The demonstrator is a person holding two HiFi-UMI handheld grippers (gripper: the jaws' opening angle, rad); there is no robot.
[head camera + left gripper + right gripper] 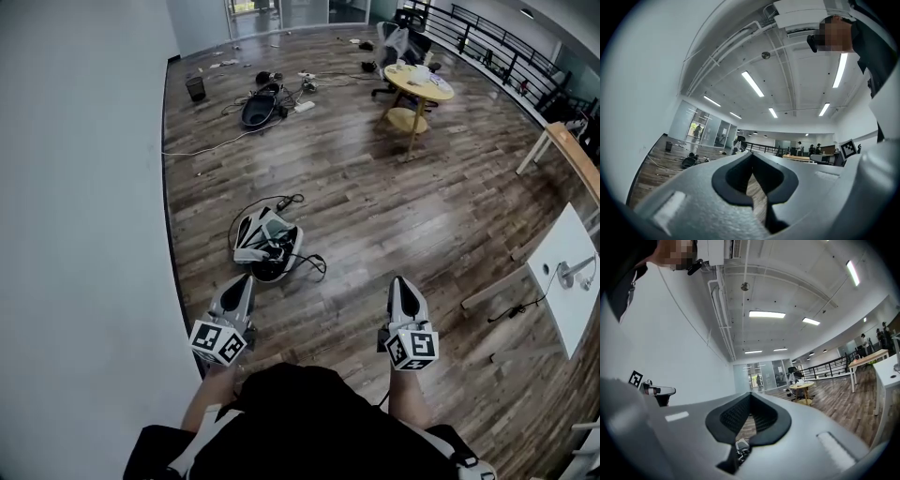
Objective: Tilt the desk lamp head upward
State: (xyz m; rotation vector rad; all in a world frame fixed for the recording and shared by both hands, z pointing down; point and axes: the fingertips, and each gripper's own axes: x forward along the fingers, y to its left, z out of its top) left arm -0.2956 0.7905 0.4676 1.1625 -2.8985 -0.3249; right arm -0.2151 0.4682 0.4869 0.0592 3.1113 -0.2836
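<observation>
Both grippers are held level over the wooden floor, in front of the person's dark-clothed body. My left gripper (248,279) is shut, its jaws meeting with nothing between them (752,157). My right gripper (401,281) is shut too and holds nothing (751,395). A white desk (562,300) stands at the right edge of the head view. On it lies a thin grey jointed object (574,272) that may be the desk lamp; it is too small to tell. Both grippers are far from that desk.
A white wall (84,187) runs close along the left. A black-and-white bag with cables (267,246) lies on the floor just ahead of the left gripper. Farther off stand a round yellow table (418,84), a black basin (258,111), a wooden table (572,150) and a railing (506,47).
</observation>
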